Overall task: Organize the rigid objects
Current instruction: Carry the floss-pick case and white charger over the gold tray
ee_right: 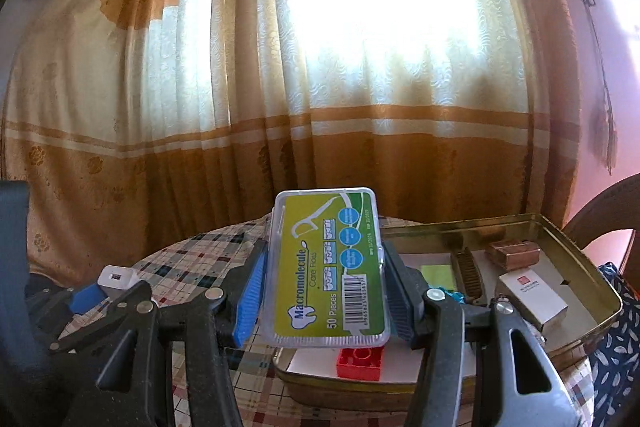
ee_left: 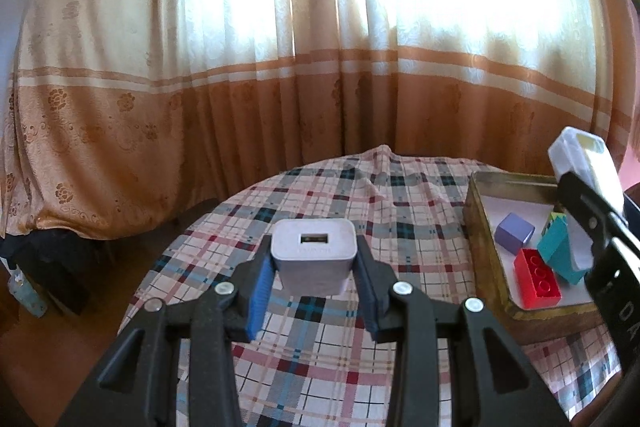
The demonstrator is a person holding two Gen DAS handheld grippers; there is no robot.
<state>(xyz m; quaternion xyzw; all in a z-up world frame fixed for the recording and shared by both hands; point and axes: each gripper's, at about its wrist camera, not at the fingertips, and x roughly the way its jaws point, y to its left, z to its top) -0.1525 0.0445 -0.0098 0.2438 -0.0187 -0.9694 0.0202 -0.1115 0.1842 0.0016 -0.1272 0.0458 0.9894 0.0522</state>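
My left gripper point(ee_left: 314, 259) is shut on a white USB charger point(ee_left: 313, 255) and holds it above the checked tablecloth point(ee_left: 320, 339). My right gripper point(ee_right: 324, 291) is shut on a clear floss-pick box point(ee_right: 326, 267) with a green and yellow label, held over the near left corner of the gold tin tray point(ee_right: 592, 267). The tray also shows at the right of the left wrist view point(ee_left: 480, 227). It holds a red brick point(ee_left: 536, 279), a purple cube point(ee_left: 514, 233) and a teal block point(ee_left: 558, 251).
In the right wrist view the tray also holds a white box point(ee_right: 532, 293), a copper-coloured box point(ee_right: 514, 253) and a dark comb point(ee_right: 470, 273). Orange and cream curtains point(ee_left: 240, 67) hang behind the round table. A chair back point(ee_right: 608, 219) stands at the right.
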